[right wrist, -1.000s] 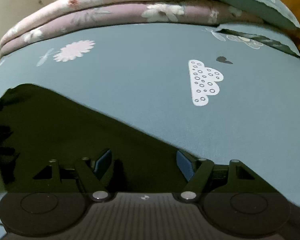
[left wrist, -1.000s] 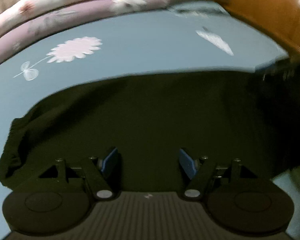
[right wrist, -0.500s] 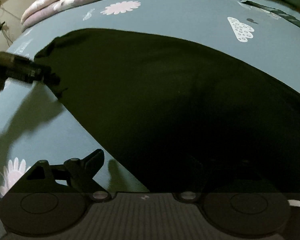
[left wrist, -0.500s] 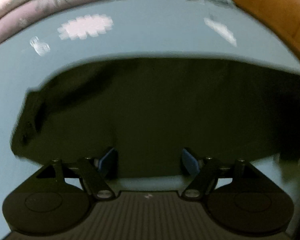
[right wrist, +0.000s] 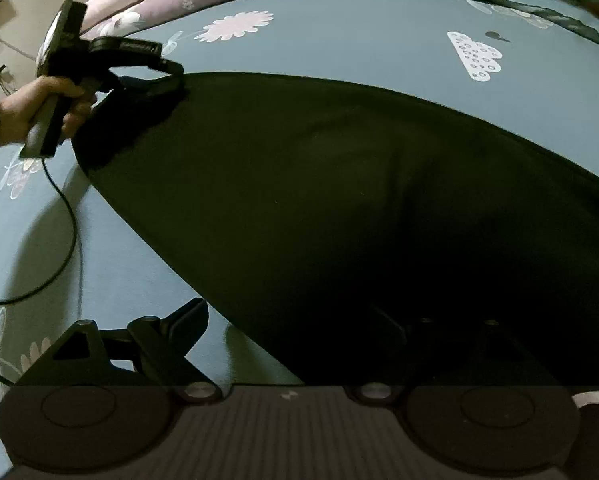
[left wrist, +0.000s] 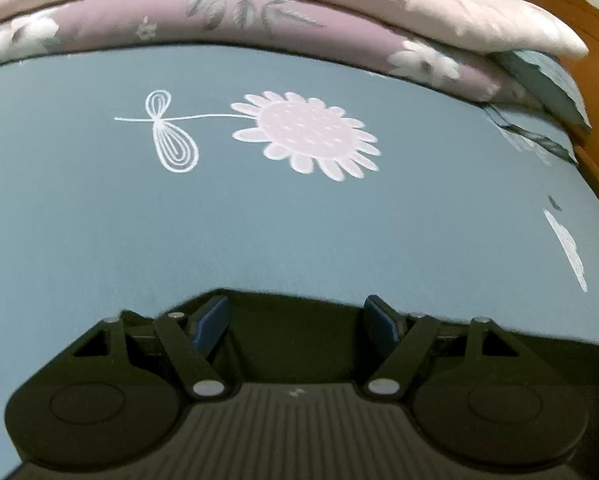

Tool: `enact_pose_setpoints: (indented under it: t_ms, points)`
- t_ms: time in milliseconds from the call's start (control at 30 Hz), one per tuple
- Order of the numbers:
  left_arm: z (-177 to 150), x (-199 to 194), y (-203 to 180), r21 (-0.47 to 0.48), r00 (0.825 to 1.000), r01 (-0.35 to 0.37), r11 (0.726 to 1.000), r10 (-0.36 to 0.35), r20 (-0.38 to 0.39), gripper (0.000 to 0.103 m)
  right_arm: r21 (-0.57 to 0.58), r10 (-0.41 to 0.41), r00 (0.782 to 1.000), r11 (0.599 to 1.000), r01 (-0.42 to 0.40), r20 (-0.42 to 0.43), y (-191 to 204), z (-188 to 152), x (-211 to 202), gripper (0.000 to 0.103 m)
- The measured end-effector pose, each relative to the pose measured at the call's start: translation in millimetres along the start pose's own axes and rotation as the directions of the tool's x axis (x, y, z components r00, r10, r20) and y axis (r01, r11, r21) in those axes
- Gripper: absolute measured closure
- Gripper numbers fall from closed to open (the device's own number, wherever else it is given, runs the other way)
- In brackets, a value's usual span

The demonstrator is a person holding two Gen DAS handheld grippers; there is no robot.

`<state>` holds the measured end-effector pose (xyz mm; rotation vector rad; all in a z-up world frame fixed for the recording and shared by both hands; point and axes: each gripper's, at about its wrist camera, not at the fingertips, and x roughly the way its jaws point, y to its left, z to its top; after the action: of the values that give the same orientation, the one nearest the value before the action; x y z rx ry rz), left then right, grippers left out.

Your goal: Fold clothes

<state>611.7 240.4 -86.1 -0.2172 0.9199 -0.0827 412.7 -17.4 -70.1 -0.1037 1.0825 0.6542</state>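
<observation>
Dark garment spread on the blue bedsheet

Bedsheet (right wrist: pixel 339 36) in blue-grey, printed with a pink flower (left wrist: pixel 307 134) and a dotted white cloud (right wrist: pixel 475 56), is taking up most of both views. On the sheet a large dark garment (right wrist: pixel 339 208) is lying spread out nearly flat, running from the near right corner of the sheet toward the flower. Beyond the flower, folded floral quilts (left wrist: pixel 259 12) are lying stacked along the far edge of the sheet.

Beside the garment's far left corner, a hand (right wrist: pixel 39 108) is holding the left gripper (left wrist: pixel 295 316), a black cable trailing from it across the sheet. In the left wrist view its jaws are standing wide apart over the garment's edge, with nothing between them.

At the near edge of the garment the right gripper (right wrist: pixel 291 320) is also standing wide open; its left finger is lying over bare sheet, its right finger barely showing against the dark cloth, and it is gripping nothing.
</observation>
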Motion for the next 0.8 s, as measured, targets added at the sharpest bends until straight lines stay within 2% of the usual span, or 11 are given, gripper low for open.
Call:
enact_pose_setpoints:
  t_ms: [133, 267, 367, 433, 600, 667, 800]
  points:
    - [6, -8, -7, 0.02, 1.0, -0.016, 1.0, 0.015, 0.013, 0.028, 0.016, 0.006, 1.0, 1.0, -0.006, -0.003, -3, 0, -1, 0.013]
    - [-3, -44, -15, 0.039, 0.998, 0.03, 0.999, -0.032, 0.054, 0.027, 0.03, 0.024, 1.0, 0.999, -0.025, 0.008, -6, 0, -5, 0.013]
    - [-24, -52, -19, 0.049, 0.997, 0.07, 0.996, -0.07, -0.011, 0.026, 0.032, 0.026, 1.0, 0.999, -0.026, 0.005, -6, 1, -4, 0.013]
    - [-38, -44, -19, 0.072, 0.997, 0.057, 0.996, -0.052, -0.064, 0.026, 0.033, 0.027, 1.0, 0.999, -0.027, 0.002, -5, 1, -3, 0.013]
    - [-39, -31, -7, 0.062, 0.995, -0.095, 0.994, 0.095, -0.005, 0.026, 0.026, 0.028, 1.0, 0.999, -0.028, -0.004, -6, -1, -3, 0.013]
    - [-36, -32, -8, 0.037, 0.996, -0.094, 0.995, 0.094, -0.003, 0.026, 0.028, 0.023, 1.0, 0.999, -0.022, -0.01, -7, -3, -2, 0.013]
    - [-41, -47, -24, 0.073, 0.998, -0.054, 0.996, 0.055, -0.016, 0.027, 0.052, 0.035, 0.999, 0.998, -0.034, -0.01, -6, -6, -7, 0.012]
